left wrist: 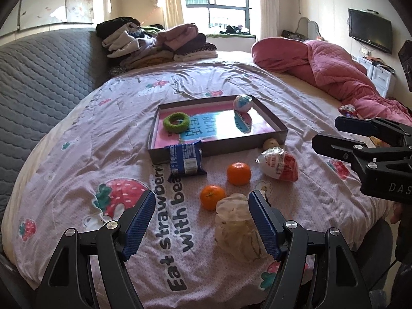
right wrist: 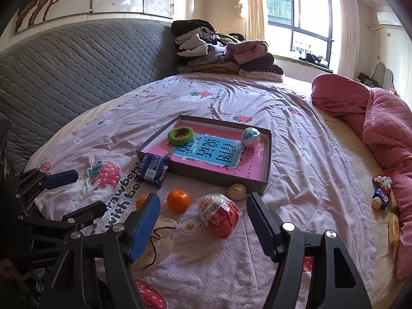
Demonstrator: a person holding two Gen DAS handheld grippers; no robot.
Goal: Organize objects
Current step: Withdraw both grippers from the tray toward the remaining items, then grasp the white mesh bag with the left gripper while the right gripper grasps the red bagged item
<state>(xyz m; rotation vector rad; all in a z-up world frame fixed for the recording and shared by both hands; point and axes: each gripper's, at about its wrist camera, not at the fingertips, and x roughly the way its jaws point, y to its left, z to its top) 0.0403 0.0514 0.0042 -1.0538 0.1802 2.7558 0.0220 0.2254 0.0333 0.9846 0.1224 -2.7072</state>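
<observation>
two grippers: left gripper and right gripper both wide, empty
step: reaching toward loose items
next: close on nearer orange, carry to tray

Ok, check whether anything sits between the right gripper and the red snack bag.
Nothing visible does. The right gripper is open, and the red snack bag lies on bare bedspread just beyond its fingertips. The orange sits off to the left, clear of the path.
</observation>
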